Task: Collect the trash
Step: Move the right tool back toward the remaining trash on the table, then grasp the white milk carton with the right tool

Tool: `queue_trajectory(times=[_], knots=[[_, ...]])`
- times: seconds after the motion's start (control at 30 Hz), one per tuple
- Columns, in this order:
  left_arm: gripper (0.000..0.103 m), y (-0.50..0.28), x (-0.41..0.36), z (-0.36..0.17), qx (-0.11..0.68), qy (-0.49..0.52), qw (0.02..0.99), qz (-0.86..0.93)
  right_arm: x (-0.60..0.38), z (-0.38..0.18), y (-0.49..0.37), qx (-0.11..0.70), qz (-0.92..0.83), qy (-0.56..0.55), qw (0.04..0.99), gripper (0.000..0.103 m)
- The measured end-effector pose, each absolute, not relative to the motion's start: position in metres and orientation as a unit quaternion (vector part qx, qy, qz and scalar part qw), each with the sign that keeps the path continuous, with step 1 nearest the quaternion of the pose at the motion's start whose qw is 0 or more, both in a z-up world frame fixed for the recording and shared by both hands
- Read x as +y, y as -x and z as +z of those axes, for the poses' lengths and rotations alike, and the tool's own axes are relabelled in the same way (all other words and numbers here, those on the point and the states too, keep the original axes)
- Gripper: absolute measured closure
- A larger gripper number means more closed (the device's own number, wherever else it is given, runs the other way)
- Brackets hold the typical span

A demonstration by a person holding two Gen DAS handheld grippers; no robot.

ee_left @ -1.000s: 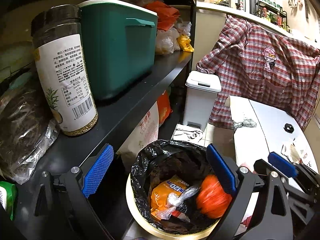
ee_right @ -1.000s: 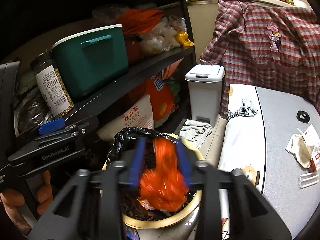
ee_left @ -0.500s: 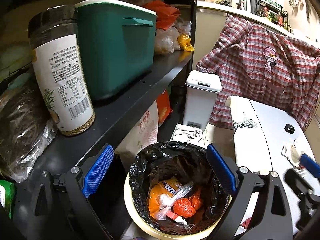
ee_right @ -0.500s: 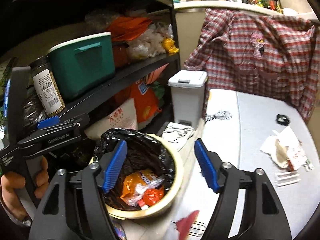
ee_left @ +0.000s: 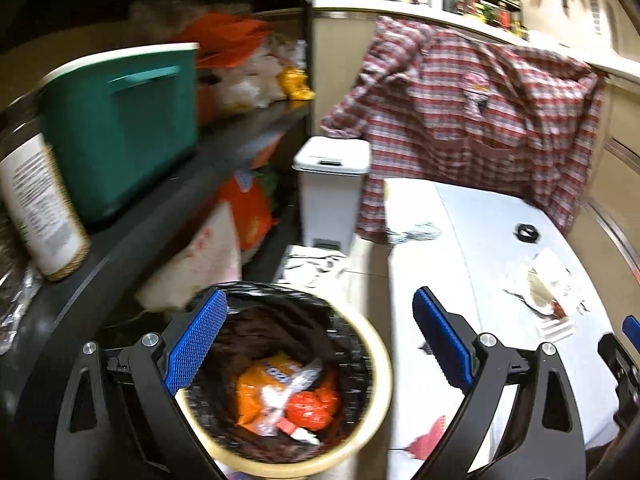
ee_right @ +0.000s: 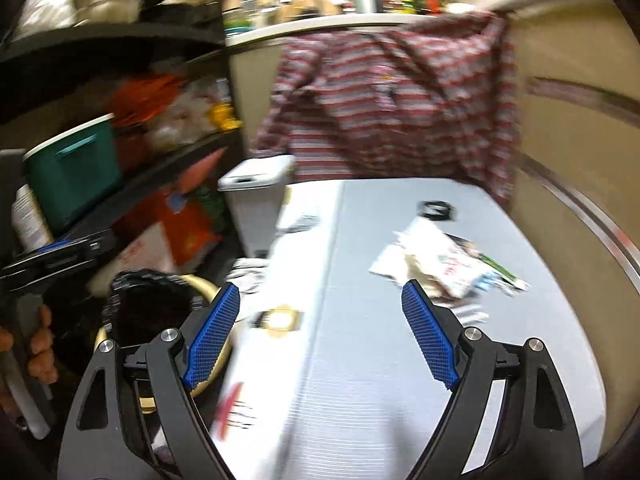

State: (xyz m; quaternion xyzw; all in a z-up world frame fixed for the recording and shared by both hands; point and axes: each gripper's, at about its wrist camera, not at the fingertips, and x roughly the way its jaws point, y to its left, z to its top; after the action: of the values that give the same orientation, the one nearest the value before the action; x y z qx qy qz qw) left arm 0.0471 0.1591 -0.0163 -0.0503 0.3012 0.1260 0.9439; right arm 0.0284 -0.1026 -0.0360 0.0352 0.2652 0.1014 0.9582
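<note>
A cream bin [ee_left: 380, 380] lined with a black bag holds an orange wrapper [ee_left: 260, 388] and a crumpled red-orange piece of trash [ee_left: 308, 408]. My left gripper [ee_left: 318, 336] hovers open above the bin, with nothing between its blue pads. My right gripper [ee_right: 320, 332] is over the grey table [ee_right: 360, 380] to the right of the bin [ee_right: 200, 284]; its jaws are opening and hold nothing. Crumpled paper and wrappers [ee_right: 436, 264] lie on the table ahead of it, also seen from the left wrist [ee_left: 540, 288]. A black ring [ee_right: 436, 209] lies beyond them.
A white pedal bin [ee_left: 332, 188] stands on the floor past the bin, with a cloth [ee_left: 316, 264] in front of it. A plaid shirt [ee_left: 480, 120] hangs behind the table. A black shelf on the left carries a green box [ee_left: 120, 128] and a jar [ee_left: 36, 208].
The red-orange trash left my right gripper and now lies in the bin. The right gripper opened and swung right over the table. The left gripper also shifted right.
</note>
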Motion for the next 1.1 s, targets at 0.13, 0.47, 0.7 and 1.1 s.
queue_trajectory(times=[0.13,0.47,0.7,1.1], knots=[[0.012,-0.055,0.127,-0.015,0.297,0.026,0.948,0.106,-0.142,-0.044,-0.038,0.255,0.051,-0.042,0.965,0.021],[0.012,-0.097,0.072,-0.017,0.298,0.014,0.952,0.066,-0.201,-0.066,-0.094,0.262,-0.023,-0.058,0.963,0.021],[0.012,-0.12,0.053,-0.032,0.302,0.013,0.952,0.041,-0.215,-0.094,-0.143,0.313,-0.038,-0.046,0.948,0.021],[0.012,-0.127,0.064,-0.049,0.313,0.006,0.949,0.046,-0.194,-0.124,-0.195,0.354,-0.029,-0.008,0.935,0.021]])
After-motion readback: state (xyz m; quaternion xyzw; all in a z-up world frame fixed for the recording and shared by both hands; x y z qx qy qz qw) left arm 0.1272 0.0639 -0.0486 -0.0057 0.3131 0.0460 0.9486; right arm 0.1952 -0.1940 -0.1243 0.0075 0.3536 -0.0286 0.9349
